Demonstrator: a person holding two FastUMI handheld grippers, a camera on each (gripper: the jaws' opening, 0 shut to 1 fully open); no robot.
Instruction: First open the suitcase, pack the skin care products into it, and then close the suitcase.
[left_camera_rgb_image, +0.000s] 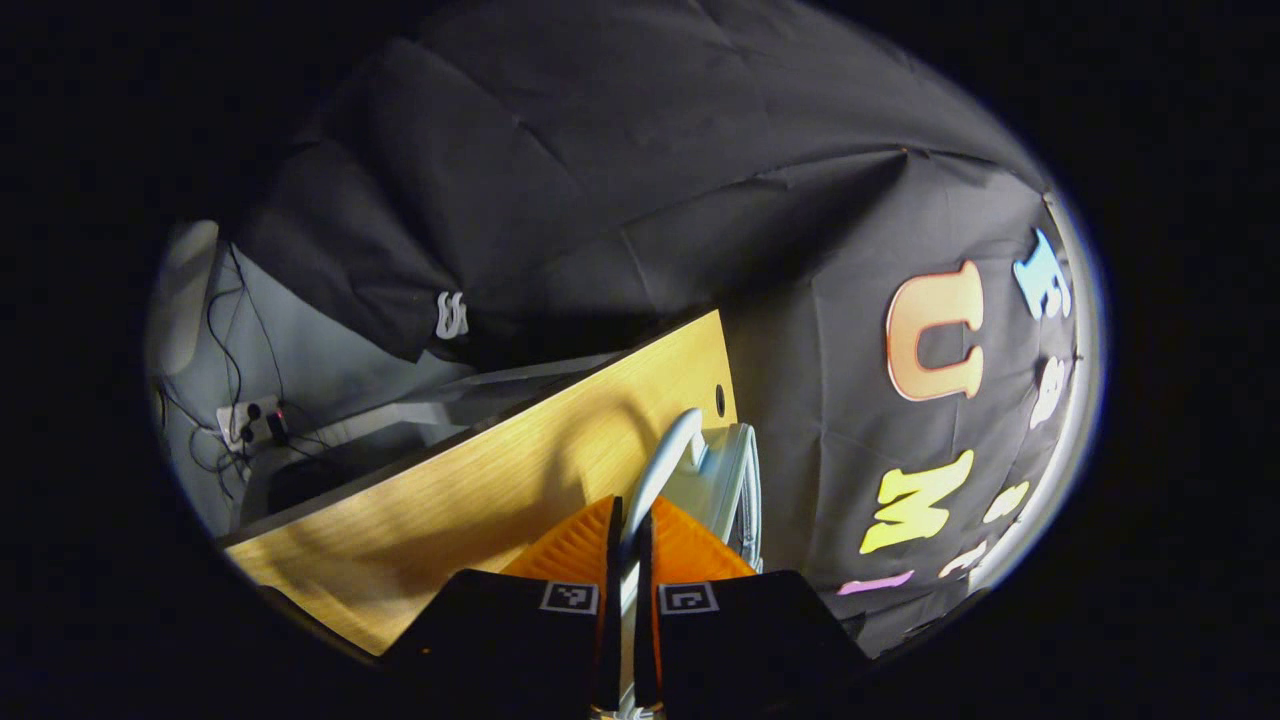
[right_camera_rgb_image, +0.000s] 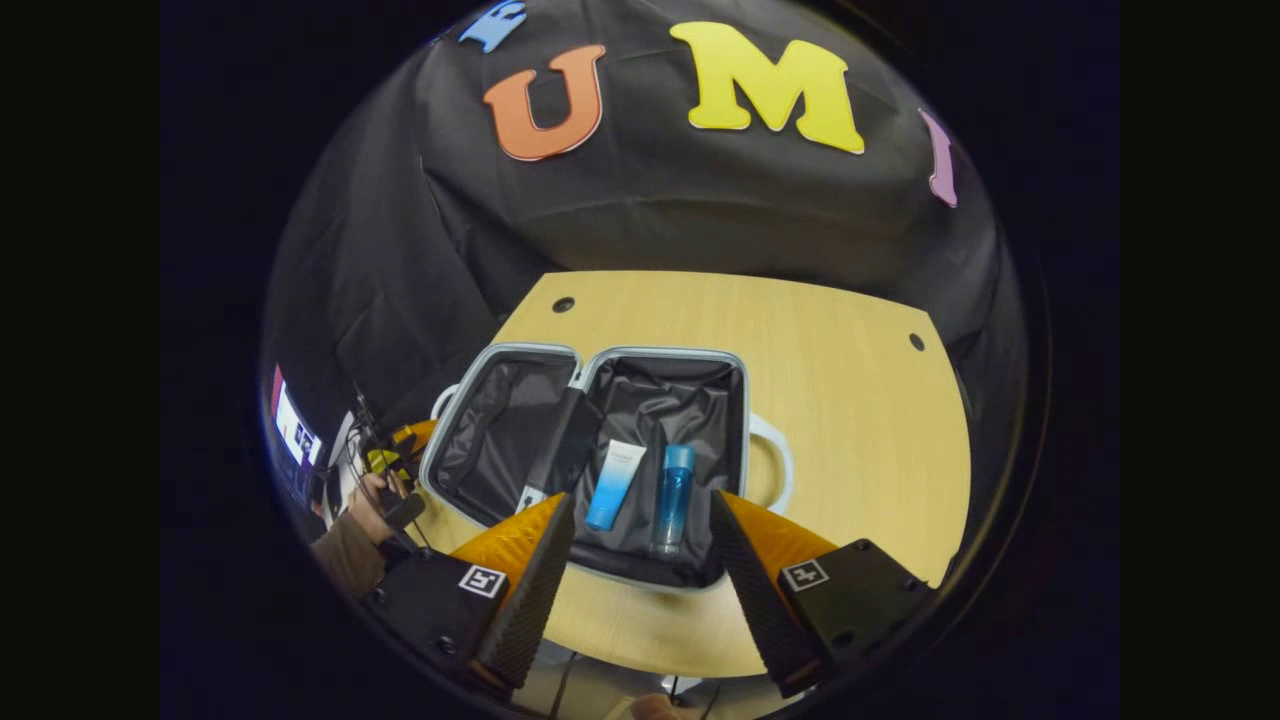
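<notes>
The pale grey suitcase (right_camera_rgb_image: 746, 400) lies open on the wooden table (right_camera_rgb_image: 850, 420), both black-lined halves facing up. In its right half lie a white and blue tube (right_camera_rgb_image: 615, 485) and a blue bottle (right_camera_rgb_image: 673, 497), side by side. My right gripper (right_camera_rgb_image: 642, 500) hovers open above the case's near edge, with nothing between its fingers. In the left gripper view, my left gripper (left_camera_rgb_image: 630, 525) is shut on the suitcase's pale curved handle (left_camera_rgb_image: 668, 450), which runs out between the fingers. The right gripper view shows that gripper (right_camera_rgb_image: 402, 452) and the hand (right_camera_rgb_image: 366, 503) holding it at the case's left side.
The table (left_camera_rgb_image: 480, 490) has small round holes near its far corners (right_camera_rgb_image: 563, 304) (right_camera_rgb_image: 916, 342). Below its left edge, a power strip with cables (left_camera_rgb_image: 255, 420) lies on the floor. A lit screen (right_camera_rgb_image: 295, 430) stands at the far left. Bare wood lies right of the case.
</notes>
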